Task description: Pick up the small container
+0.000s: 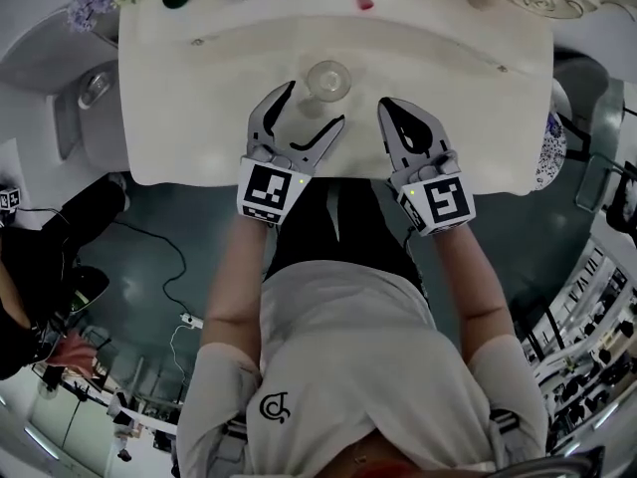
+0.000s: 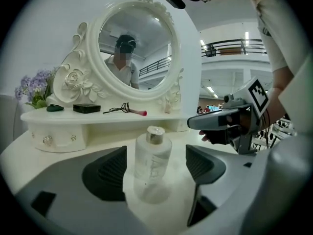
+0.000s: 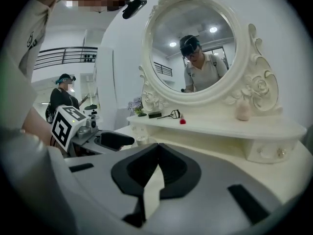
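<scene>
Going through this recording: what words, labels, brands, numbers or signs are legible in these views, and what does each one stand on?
On the small frosted clear bottle with a silver cap: pale lettering on its front, too blurred to read.
On the white shirt: a dark curled emblem resembling "C", no words.
On the black-and-white marker cubes: coded squares only, no letters or numbers.
On the black rectangular case: no print visible.
Nothing else is legible.

Person is wearing a light grey short-sleeved shirt [image 1: 348, 337] bearing a dark round logo [image 1: 274, 406], over dark trousers [image 1: 338, 222]. The left gripper [image 1: 315, 104] and right gripper [image 1: 386, 106], pale grey shells, are carrying black inner pads and cubes with black-and-white square markers.
</scene>
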The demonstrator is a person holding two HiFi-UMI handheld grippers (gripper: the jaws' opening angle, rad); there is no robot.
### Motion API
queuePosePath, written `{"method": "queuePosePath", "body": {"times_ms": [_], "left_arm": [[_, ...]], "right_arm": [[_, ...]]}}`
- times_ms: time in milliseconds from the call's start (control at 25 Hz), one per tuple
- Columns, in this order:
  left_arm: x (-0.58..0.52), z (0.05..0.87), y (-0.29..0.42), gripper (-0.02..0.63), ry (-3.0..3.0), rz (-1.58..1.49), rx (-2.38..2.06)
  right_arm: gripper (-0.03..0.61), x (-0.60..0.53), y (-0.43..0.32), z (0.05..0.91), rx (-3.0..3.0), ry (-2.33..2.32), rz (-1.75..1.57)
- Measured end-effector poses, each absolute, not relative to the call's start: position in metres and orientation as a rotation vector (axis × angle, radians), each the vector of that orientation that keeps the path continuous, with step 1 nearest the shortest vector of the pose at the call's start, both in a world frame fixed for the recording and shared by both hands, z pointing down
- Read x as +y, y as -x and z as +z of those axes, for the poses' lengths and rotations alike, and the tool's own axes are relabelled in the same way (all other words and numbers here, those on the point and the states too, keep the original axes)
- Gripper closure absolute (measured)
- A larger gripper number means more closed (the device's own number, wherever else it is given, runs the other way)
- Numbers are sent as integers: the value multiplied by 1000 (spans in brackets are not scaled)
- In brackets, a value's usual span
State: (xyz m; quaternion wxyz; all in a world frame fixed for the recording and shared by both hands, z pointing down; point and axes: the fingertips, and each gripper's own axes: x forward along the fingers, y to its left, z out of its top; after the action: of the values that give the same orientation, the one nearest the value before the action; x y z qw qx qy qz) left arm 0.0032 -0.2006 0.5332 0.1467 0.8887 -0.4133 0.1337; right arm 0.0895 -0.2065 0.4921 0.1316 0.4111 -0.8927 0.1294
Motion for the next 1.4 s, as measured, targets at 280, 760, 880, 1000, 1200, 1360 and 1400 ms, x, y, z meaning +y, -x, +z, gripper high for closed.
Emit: {"method": "queuePosePath", "body": {"times_ms": [280, 760, 880, 1000, 1200, 1360, 1400], "left_arm": [[-226, 551, -21, 221, -2574, 438, -1230], [-252, 566, -31, 227, -2516, 521, -1301], [-252, 568, -33, 251, -2526, 542, -1293], [-254, 568, -35, 258, -2532, 549, -1289], [-255, 568, -36, 261, -2524, 563, -1302], [-248, 563, -36, 261, -2523, 574, -1285], [-246, 559, -37, 261, -2531, 569, -1274]], "right_arm": [[571, -225, -99, 504, -2577, -1194, 400], [571, -237, -108, 514, -2571, -1188, 448], [571, -239, -113, 517, -2560, -1196, 457], [571, -238, -116, 518, -2554, -1193, 458], [571, -236, -120, 516, -2548, -1200, 455], [571, -236, -121, 508, -2553, -1204, 432], [571, -236, -121, 506, -2554, -1205, 423]]}}
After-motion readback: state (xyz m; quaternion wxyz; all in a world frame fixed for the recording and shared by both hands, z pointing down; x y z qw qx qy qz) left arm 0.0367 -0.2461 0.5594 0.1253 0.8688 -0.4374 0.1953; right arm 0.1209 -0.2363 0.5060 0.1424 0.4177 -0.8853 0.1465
